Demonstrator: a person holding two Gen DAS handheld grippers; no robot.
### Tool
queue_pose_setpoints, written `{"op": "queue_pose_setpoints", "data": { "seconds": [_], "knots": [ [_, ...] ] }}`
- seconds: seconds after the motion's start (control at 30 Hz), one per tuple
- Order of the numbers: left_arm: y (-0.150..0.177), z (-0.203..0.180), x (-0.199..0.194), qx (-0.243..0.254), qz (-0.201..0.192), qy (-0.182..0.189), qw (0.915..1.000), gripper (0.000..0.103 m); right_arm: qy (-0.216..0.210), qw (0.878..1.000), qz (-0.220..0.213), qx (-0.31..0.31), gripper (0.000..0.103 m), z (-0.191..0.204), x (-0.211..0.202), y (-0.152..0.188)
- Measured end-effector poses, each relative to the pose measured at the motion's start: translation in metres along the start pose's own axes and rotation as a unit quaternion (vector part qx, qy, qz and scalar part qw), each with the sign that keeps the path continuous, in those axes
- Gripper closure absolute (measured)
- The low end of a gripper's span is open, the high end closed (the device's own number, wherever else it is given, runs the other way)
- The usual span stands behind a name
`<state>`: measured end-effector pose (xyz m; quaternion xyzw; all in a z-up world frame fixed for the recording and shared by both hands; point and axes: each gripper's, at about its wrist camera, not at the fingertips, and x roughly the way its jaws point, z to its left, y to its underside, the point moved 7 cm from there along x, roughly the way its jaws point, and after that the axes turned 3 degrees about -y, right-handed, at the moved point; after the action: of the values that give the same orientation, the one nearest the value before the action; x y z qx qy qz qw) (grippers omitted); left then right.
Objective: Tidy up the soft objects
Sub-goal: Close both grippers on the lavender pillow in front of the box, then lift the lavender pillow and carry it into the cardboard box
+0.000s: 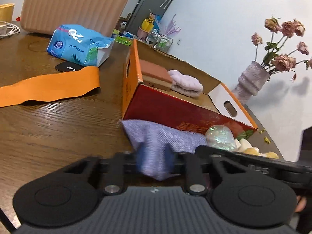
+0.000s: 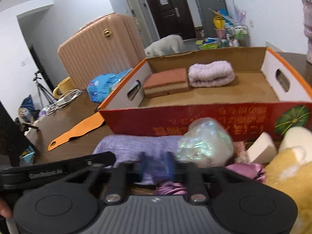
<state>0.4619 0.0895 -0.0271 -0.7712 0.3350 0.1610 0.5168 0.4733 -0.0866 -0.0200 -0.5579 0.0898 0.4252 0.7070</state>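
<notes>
A purple knitted cloth (image 1: 165,136) lies on the wooden table in front of the red and orange cardboard box (image 1: 175,111). My left gripper (image 1: 155,154) is shut on a fold of it, which bulges up between the blurred blue pads. In the right wrist view the same purple cloth (image 2: 136,146) stretches left to right, and my right gripper (image 2: 158,161) is shut on its near edge. Inside the box (image 2: 195,115) a brown sponge block (image 2: 165,80) and a folded lilac towel (image 2: 211,74) sit side by side against the far wall.
An iridescent crumpled bundle (image 2: 206,140), a white foam wedge (image 2: 261,150), pink satin fabric (image 2: 245,169) and a yellow plush (image 2: 288,175) crowd the right. An orange strip (image 1: 48,87), a tissue pack (image 1: 80,44), a suitcase (image 1: 74,3) and a flower vase (image 1: 251,81) surround the box.
</notes>
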Motion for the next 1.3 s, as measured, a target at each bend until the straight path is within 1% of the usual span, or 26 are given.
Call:
{"op": "queue_pose_setpoints", "data": {
  "seconds": [0.1,0.23,0.33,0.4,0.43,0.5,0.53,0.6,0.63,0.67,0.7,0.73,0.77,0.8,0.83,0.9,0.93,1.0,1.07,1.13,1.17,1.23,1.27,1.3],
  "knots": [
    [0.004,-0.011,-0.022,0.006,-0.012,0.010,0.9999,0.091,-0.031,0.999,-0.003,-0.011,0.103,0.011,-0.004,0.006],
    [0.022,-0.026,-0.072,0.000,-0.041,0.010,0.9991,0.094,-0.048,0.997,-0.022,-0.060,0.103,0.044,-0.038,0.014],
    [0.052,-0.023,-0.117,-0.016,-0.062,0.016,0.9978,0.094,-0.067,0.993,-0.027,-0.089,0.101,0.066,-0.074,0.037],
    [0.080,-0.013,-0.135,-0.030,-0.048,0.019,0.9982,0.094,-0.074,0.991,-0.027,-0.106,0.097,0.075,-0.098,0.059],
    [0.093,-0.007,-0.141,-0.036,-0.038,0.010,0.9986,0.094,-0.075,0.991,-0.026,-0.111,0.094,0.078,-0.110,0.073],
    [0.113,0.005,-0.150,-0.038,-0.025,-0.016,0.9988,0.094,-0.070,0.991,-0.028,-0.111,0.093,0.076,-0.127,0.097],
    [0.117,0.011,-0.154,-0.041,-0.027,-0.026,0.9984,0.093,-0.066,0.992,-0.028,-0.104,0.092,0.073,-0.132,0.107],
    [0.117,0.023,-0.161,-0.050,-0.040,-0.057,0.9963,0.091,-0.061,0.995,-0.032,-0.070,0.087,0.065,-0.138,0.120],
    [0.115,0.025,-0.163,-0.047,-0.047,-0.062,0.9958,0.090,-0.060,0.996,-0.034,-0.054,0.084,0.063,-0.139,0.124],
    [0.113,0.024,-0.165,-0.043,-0.054,-0.057,0.9960,0.088,-0.058,0.997,-0.039,-0.043,0.082,0.062,-0.138,0.126],
    [0.112,0.022,-0.166,-0.041,-0.060,-0.048,0.9962,0.079,-0.056,0.997,-0.043,-0.038,0.081,0.063,-0.138,0.126],
    [0.110,0.020,-0.166,-0.041,-0.063,-0.046,0.9961,0.067,-0.058,0.996,-0.050,-0.037,0.080,0.066,-0.138,0.125],
    [0.108,0.019,-0.166,-0.038,-0.066,-0.047,0.9960,0.063,-0.060,0.996,-0.063,-0.031,0.072,0.069,-0.139,0.122],
    [0.107,0.019,-0.164,-0.035,-0.067,-0.052,0.9958,0.062,-0.063,0.995,-0.076,-0.023,0.067,0.070,-0.138,0.119],
    [0.106,0.022,-0.161,-0.035,-0.064,-0.056,0.9957,0.062,-0.065,0.994,-0.083,-0.022,0.061,0.073,-0.136,0.116],
    [0.107,0.027,-0.154,-0.044,-0.055,-0.061,0.9957,0.064,-0.047,0.995,-0.081,-0.030,0.062,0.079,-0.120,0.111],
    [0.107,0.030,-0.151,-0.047,-0.052,-0.061,0.9957,0.072,-0.033,0.996,-0.076,-0.032,0.062,0.079,-0.110,0.109],
    [0.108,0.033,-0.148,-0.047,-0.048,-0.066,0.9955,0.080,-0.009,0.997,-0.062,-0.042,0.062,0.082,-0.090,0.108],
    [0.109,0.033,-0.147,-0.041,-0.050,-0.069,0.9955,0.084,0.008,0.998,-0.049,-0.049,0.063,0.085,-0.077,0.111],
    [0.111,0.034,-0.147,-0.035,-0.049,-0.071,0.9956,0.085,0.013,0.998,-0.038,-0.051,0.063,0.088,-0.068,0.118],
    [0.112,0.033,-0.146,-0.032,-0.048,-0.072,0.9957,0.086,0.011,0.998,-0.033,-0.056,0.065,0.091,-0.065,0.121],
    [0.113,0.033,-0.145,-0.027,-0.047,-0.073,0.9958,0.086,0.014,0.997,-0.038,-0.070,0.067,0.094,-0.063,0.127],
    [0.114,0.032,-0.144,-0.026,-0.047,-0.074,0.9959,0.086,0.014,0.996,-0.037,-0.075,0.074,0.095,-0.063,0.128],
    [0.114,0.032,-0.143,-0.025,-0.046,-0.076,0.9957,0.086,0.015,0.996,-0.034,-0.081,0.078,0.097,-0.063,0.128]
  ]
}}
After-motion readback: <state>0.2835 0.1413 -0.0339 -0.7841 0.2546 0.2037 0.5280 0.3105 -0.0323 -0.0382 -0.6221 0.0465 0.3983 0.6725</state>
